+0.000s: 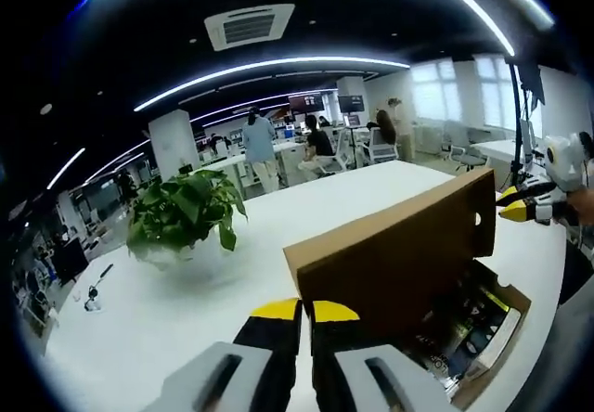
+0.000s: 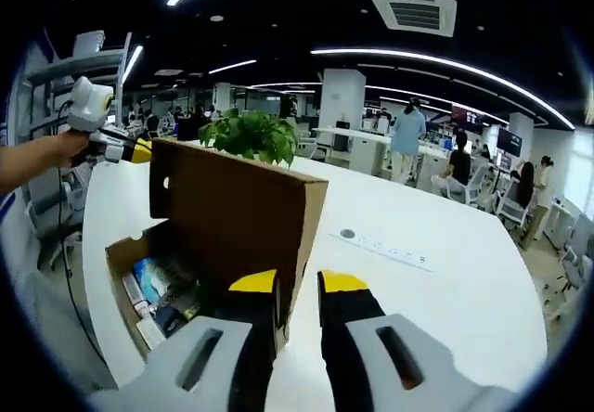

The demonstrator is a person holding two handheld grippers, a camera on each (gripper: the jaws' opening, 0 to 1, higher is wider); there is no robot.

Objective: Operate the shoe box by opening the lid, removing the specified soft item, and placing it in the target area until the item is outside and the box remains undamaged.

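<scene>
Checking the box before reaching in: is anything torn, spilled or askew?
Nothing stands out. The shoe box sits flat on the white table, its lid raised upright with no tears showing, and its contents lie inside.

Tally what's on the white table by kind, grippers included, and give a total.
Grippers: 2 (left, right)
Shoe boxes: 1, lid up
Potted plants: 1
Power strips: 1
Total: 5
The items inside the box are too jumbled to count.
</scene>
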